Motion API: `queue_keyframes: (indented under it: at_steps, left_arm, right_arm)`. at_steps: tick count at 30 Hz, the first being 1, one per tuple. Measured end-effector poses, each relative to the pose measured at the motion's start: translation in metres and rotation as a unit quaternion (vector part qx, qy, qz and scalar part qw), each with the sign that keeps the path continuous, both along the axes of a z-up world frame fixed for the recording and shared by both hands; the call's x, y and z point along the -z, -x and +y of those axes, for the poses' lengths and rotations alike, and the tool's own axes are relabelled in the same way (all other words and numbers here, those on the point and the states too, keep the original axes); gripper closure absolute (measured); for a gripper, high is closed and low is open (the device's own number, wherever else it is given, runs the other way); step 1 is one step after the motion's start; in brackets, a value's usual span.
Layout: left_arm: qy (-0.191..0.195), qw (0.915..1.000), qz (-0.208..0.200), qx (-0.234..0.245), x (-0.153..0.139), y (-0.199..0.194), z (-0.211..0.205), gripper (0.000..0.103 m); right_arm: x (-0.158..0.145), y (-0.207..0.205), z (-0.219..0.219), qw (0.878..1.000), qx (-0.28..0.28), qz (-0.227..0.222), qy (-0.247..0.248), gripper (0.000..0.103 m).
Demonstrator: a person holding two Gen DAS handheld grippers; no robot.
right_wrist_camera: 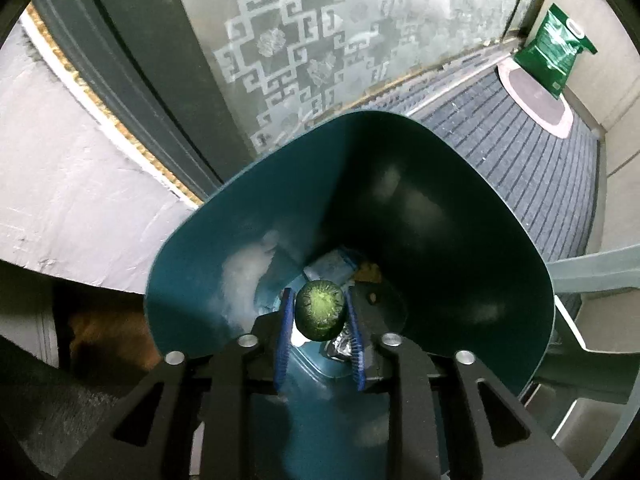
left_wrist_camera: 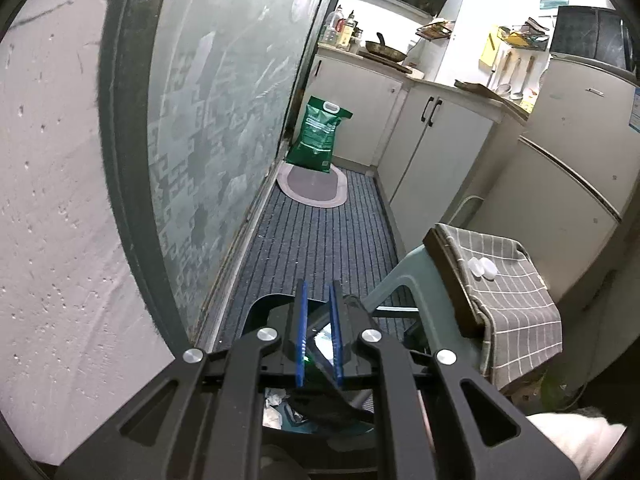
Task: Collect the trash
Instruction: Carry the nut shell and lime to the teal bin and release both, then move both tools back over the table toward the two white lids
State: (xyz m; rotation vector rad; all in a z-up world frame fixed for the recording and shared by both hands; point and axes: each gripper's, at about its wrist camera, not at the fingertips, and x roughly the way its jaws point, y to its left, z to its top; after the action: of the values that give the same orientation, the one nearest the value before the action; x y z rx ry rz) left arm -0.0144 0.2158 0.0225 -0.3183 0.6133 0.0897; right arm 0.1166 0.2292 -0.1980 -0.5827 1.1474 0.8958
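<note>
In the right wrist view I look down into a teal trash bin (right_wrist_camera: 440, 220). A round green vegetable piece (right_wrist_camera: 320, 310) sits between the blue pads of my right gripper (right_wrist_camera: 318, 294), which is open; a thin gap shows on its right side. Wrappers (right_wrist_camera: 332, 268), foil (right_wrist_camera: 340, 350) and white tissue (right_wrist_camera: 248, 272) lie at the bin's bottom. In the left wrist view my left gripper (left_wrist_camera: 318, 286) is shut on the bin's glossy black lid (left_wrist_camera: 268, 312), held above the bin's trash (left_wrist_camera: 276, 404).
A frosted patterned glass door (left_wrist_camera: 224, 120) runs along the left. A pale stool with a grey checked cloth (left_wrist_camera: 516, 292) carries two small white things (left_wrist_camera: 482, 268). Beyond, on striped carpet (left_wrist_camera: 320, 240), stand a green bag (left_wrist_camera: 320, 132), an oval mat (left_wrist_camera: 312, 186), white cabinets (left_wrist_camera: 440, 148) and a fridge (left_wrist_camera: 580, 140).
</note>
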Motion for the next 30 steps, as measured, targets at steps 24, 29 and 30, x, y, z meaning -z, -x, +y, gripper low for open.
queue_keyframes:
  at_steps: [24, 29, 30]
  left_arm:
    - [-0.011, 0.9998, -0.017, -0.007, -0.022, -0.004, -0.017, 0.091]
    - [-0.013, 0.9993, -0.035, -0.007, -0.035, -0.005, -0.024, 0.086]
    - [-0.013, 0.9991, -0.039, -0.008, -0.038, -0.006, -0.025, 0.086]
  right_arm:
    - [-0.063, 0.003, -0.016, 0.997, 0.000, -0.004, -0.073, 0.066]
    - [-0.098, 0.002, -0.036, 0.994, 0.009, -0.022, -0.108, 0.066]
    - [-0.107, 0.002, -0.042, 0.993, 0.012, -0.029, -0.117, 0.066]
